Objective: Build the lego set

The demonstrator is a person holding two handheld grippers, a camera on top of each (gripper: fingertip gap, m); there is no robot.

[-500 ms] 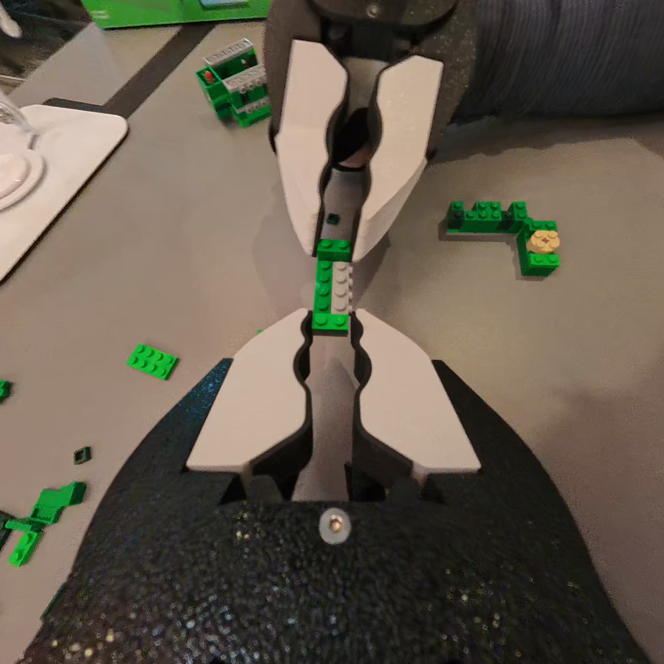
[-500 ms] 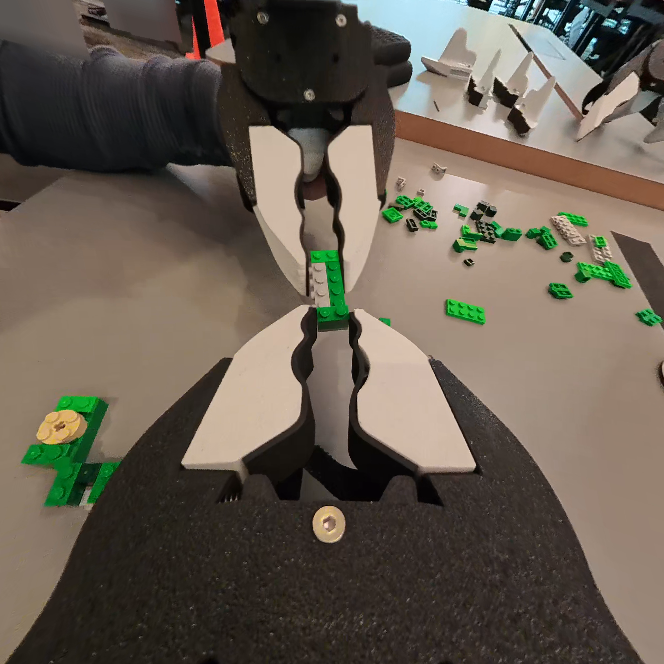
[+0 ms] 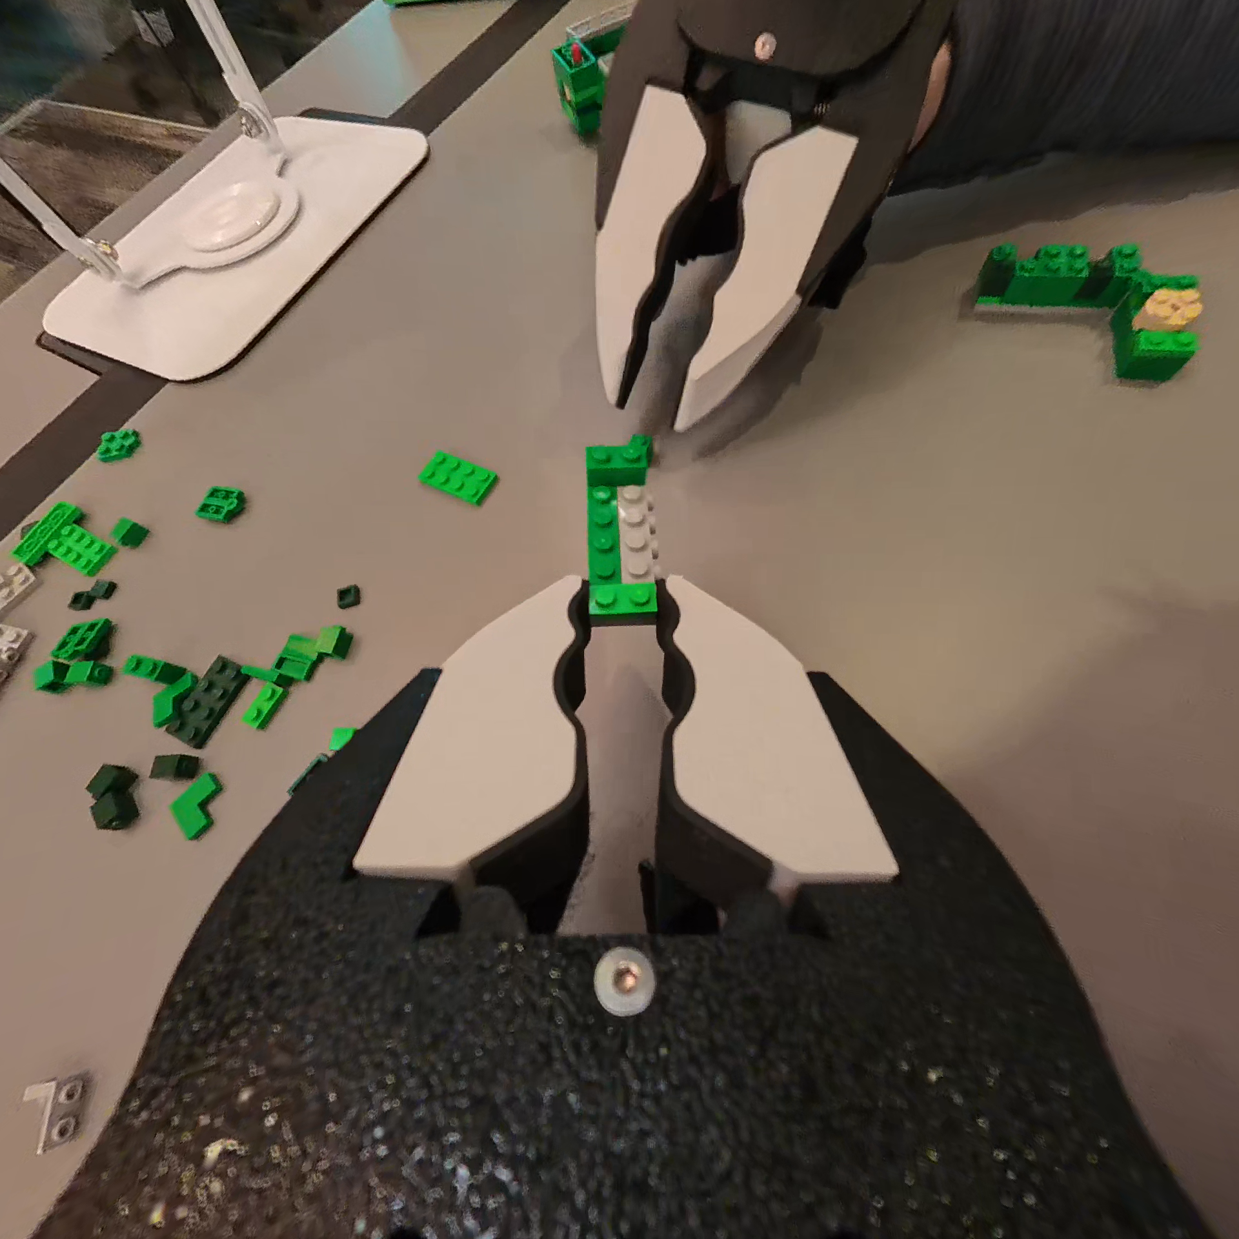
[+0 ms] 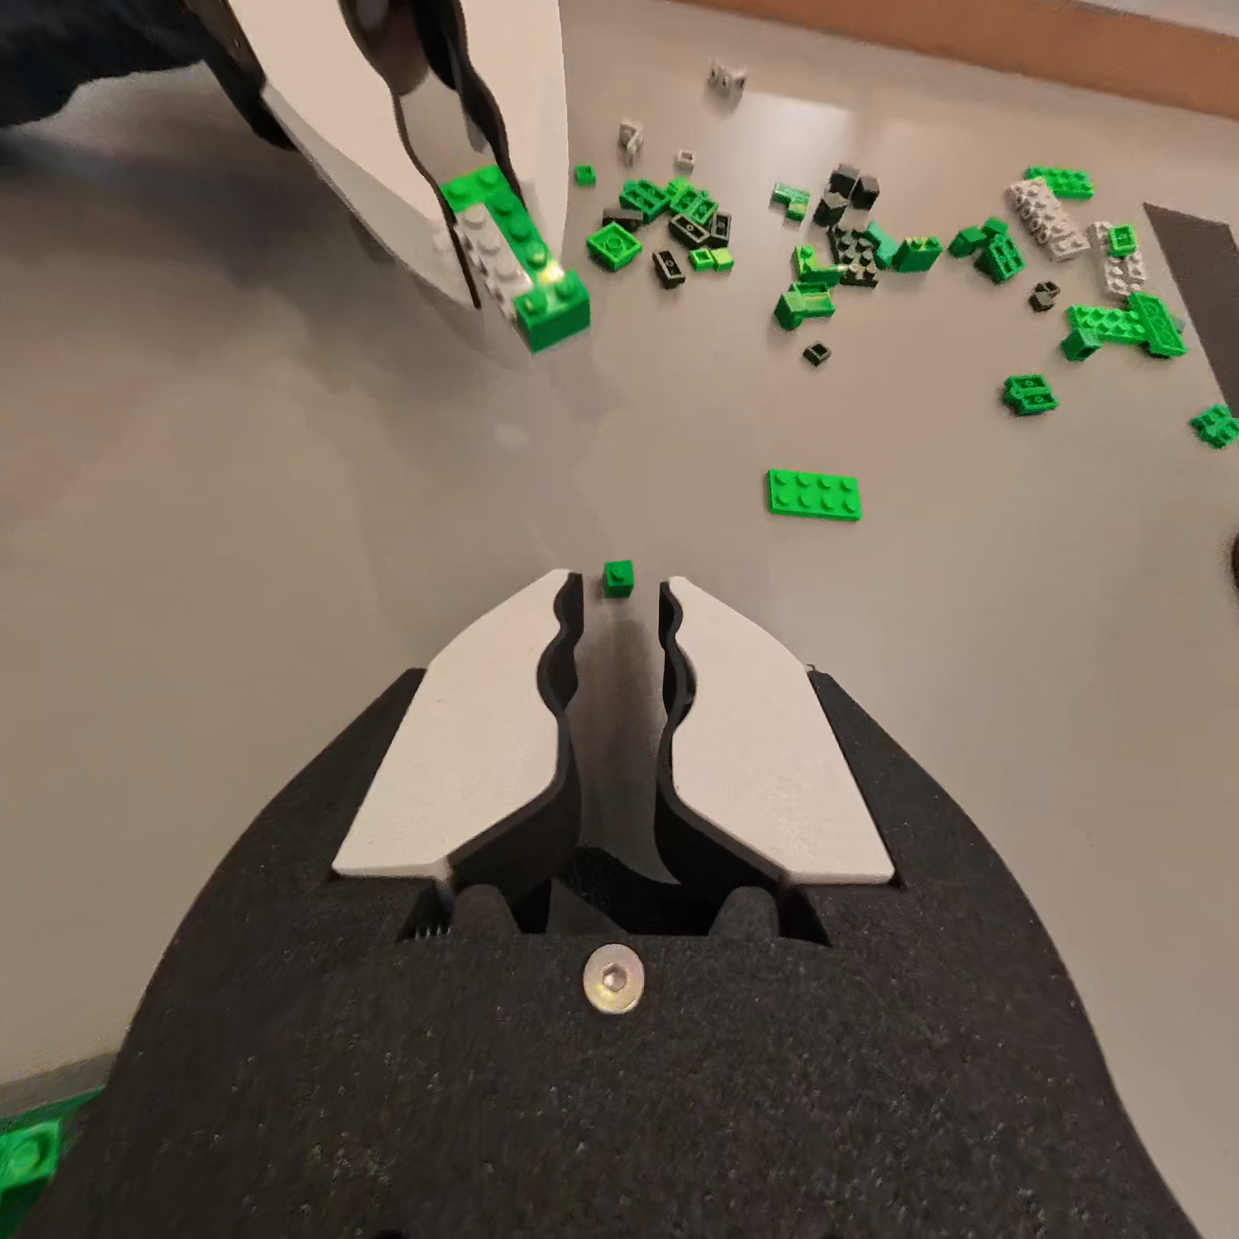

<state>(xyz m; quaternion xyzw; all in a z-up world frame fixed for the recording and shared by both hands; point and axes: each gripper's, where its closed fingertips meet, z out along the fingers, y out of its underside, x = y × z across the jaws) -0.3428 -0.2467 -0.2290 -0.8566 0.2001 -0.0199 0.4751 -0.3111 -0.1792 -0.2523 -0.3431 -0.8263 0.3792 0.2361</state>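
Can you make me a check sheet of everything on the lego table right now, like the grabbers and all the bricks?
Surface: grey table, mostly bare in the middle.
Job's things: green and grey lego strip held at one end by the left gripper; small green brick on the table just past the right gripper's tips; L-shaped green build with a tan round piece; another small green build at the far edge.
Clutter: loose green, dark and grey bricks; flat green plate; white stand base.
Grippers: left shut on the strip; right gripper open, holding nothing.
Cables: nothing seen.
Surroundings: a dark sleeve; a wooden edge beyond the table.
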